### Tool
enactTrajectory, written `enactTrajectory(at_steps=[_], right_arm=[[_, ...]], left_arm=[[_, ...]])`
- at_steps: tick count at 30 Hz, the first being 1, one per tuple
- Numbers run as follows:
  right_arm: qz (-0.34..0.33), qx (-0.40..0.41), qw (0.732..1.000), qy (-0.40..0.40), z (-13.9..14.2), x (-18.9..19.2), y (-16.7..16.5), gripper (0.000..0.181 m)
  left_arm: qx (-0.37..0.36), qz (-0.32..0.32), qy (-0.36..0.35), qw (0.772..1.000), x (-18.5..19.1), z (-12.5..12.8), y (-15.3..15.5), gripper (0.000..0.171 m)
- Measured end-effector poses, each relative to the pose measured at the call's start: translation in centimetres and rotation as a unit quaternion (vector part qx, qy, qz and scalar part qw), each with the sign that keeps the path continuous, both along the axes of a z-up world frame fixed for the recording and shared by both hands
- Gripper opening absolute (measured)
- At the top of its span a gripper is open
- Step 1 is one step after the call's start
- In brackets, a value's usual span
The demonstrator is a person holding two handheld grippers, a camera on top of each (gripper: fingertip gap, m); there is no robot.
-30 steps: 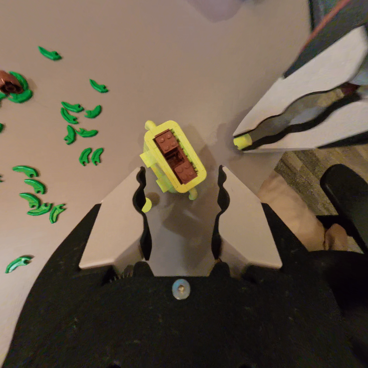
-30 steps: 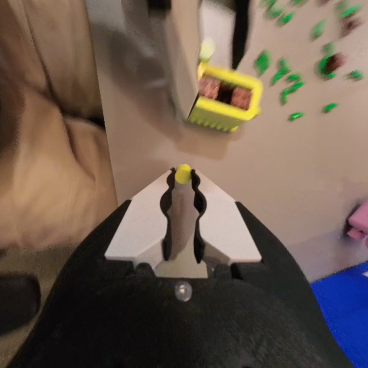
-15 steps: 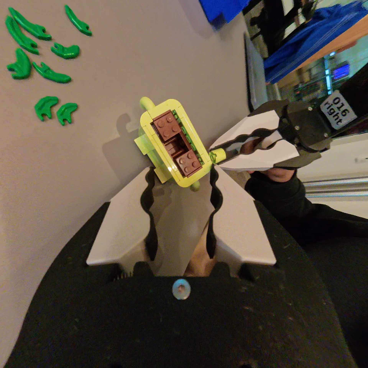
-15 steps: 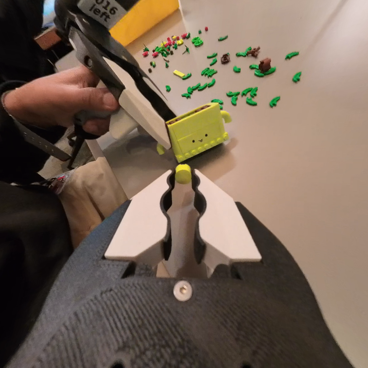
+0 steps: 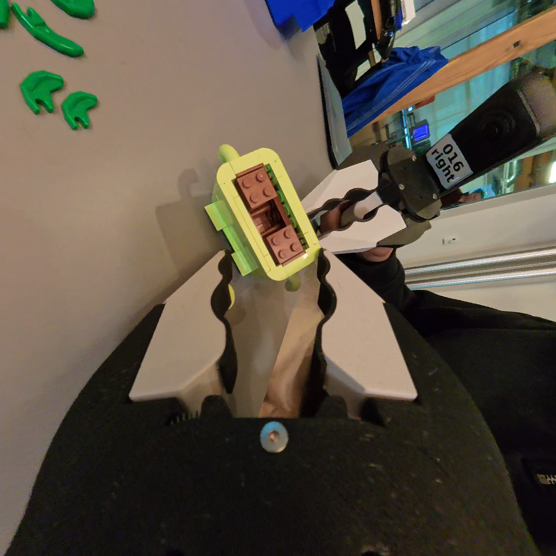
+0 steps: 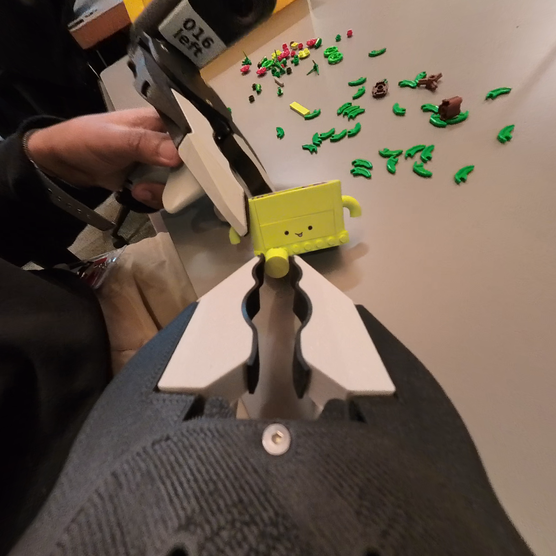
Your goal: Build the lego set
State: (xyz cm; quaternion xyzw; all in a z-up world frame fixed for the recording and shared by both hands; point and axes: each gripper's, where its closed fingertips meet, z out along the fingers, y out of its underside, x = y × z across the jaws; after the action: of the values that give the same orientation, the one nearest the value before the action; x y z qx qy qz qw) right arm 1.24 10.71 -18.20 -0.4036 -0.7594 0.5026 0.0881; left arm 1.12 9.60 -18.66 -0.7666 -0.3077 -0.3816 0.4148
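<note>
A lime-green box-shaped pot [image 5: 261, 216] with brown bricks inside and a small face on its front [image 6: 298, 222] stands on the beige table [image 5: 120, 180]. My left gripper [image 5: 273, 258] has its jaws around the pot's near end, and both fingertips touch its sides. It also shows in the right wrist view [image 6: 237, 210]. My right gripper [image 6: 276, 262] is shut on a small round lime piece [image 6: 275, 269] and holds it against the pot's lower front edge. In the left wrist view the right gripper [image 5: 313, 224] touches the pot's side.
Several green leaf pieces [image 6: 391, 156] lie scattered beyond the pot, with brown pieces [image 6: 449, 106] and a heap of small red and green parts [image 6: 279, 60] farther back. A small yellow plate [image 6: 299, 109] lies among them. The table edge [image 6: 168, 240] is just left of the pot. Both grippers' tips are close together, under 4 cm apart. The small yellow plate [image 6: 299, 109] is about equally far from each gripper, around 20 cm.
My right gripper has carried the lime piece forward until it meets the pot's front lower edge. My left gripper has narrowed around the pot's end and tilted to a lower angle.
</note>
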Motion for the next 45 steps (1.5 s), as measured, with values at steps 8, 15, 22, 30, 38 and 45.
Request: enactTrajectory(at_steps=[8, 15, 22, 30, 38, 45], right_arm=[[-0.004, -0.031, 0.999, -0.005, 0.2, 0.3, 0.1, 0.015], [0.017, -0.014, 1.000, -0.018, 0.0, 0.4, 0.0, 0.015], [0.007, 0.011, 0.999, -0.033, -0.1, 0.8, -0.5, 0.014], [-0.054, -0.049, 0.994, -0.076, -0.5, 1.1, -0.7, 0.015], [-0.118, 0.070, 0.988, -0.066, -2.9, 1.7, 2.1, 0.015], [-0.065, 0.260, 0.961, -0.070, -3.2, 2.3, 3.4, 0.015]], left_arm=[[0.032, 0.001, -0.010, 0.999, 0.2, 0.1, 0.1, 0.057], [0.027, -0.003, 0.014, 1.000, 0.3, -0.1, 0.2, 0.056], [0.023, 0.008, 0.043, 0.999, 0.2, -0.2, 0.3, 0.056], [0.024, 0.022, 0.051, 0.998, 0.1, -0.2, 0.2, 0.056], [0.021, 0.022, 0.070, 0.997, 0.3, -0.2, 0.2, 0.056], [0.011, 0.020, 0.087, 0.996, 0.3, -0.4, 0.4, 0.056]])
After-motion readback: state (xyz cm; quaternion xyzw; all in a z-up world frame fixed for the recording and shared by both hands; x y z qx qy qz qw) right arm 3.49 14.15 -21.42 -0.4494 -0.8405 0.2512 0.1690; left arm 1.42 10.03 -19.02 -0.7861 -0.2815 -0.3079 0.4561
